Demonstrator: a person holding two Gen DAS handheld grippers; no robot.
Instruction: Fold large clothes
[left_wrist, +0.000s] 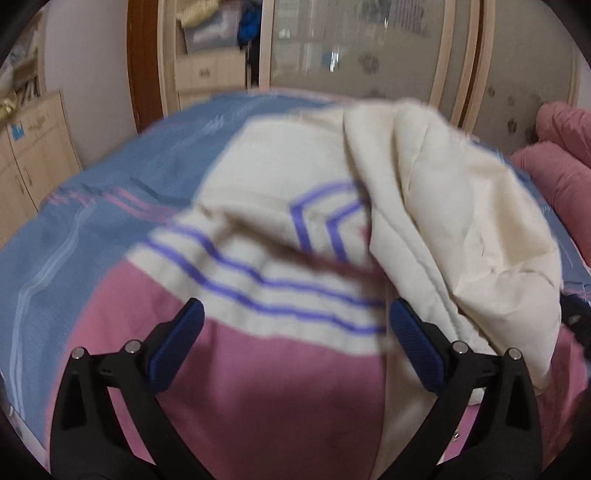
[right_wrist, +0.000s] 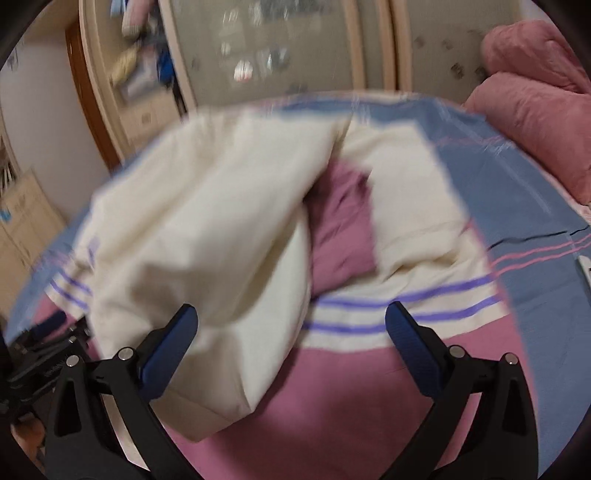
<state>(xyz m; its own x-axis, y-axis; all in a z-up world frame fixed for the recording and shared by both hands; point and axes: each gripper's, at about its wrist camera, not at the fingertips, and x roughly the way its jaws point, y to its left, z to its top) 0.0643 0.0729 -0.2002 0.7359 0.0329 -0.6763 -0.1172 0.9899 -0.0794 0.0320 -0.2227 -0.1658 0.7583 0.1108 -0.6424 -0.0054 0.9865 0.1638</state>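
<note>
A bedroom, with a bed (left_wrist: 74, 206) covered in a blue sheet with thin pink and white stripes, fills both views; both pictures are blurred.

On the bed lies a large garment (left_wrist: 280, 295), mauve-pink in its near part, cream farther off, with purple stripes where the two colours meet. It spreads over the middle of the bed, its pink part toward the near edge. A cream part of it is folded over in a puffy, creased bundle: in the left wrist view this bundle lies on the right side of the garment, and in the right wrist view (right_wrist: 207, 221) it lies on the left side, with a pink patch showing in the gap beside it.

The left tool (left_wrist: 295, 332) hangs over the pink and striped part with its blue-padded fingers (left_wrist: 177, 347) wide apart and nothing between them; the cream bundle passes just beside its right finger, and I cannot tell whether they touch. The right tool (right_wrist: 291, 336) is likewise spread wide, gripping nothing, with the cream bundle overlapping its left finger (right_wrist: 170, 350).

At the far right corner of the bed sits a heap of pink bedding (right_wrist: 535, 110). Beyond the far edge stands a wardrobe (left_wrist: 369, 55) with pale frosted doors, and to the left a light wooden cabinet (left_wrist: 33, 147).
</note>
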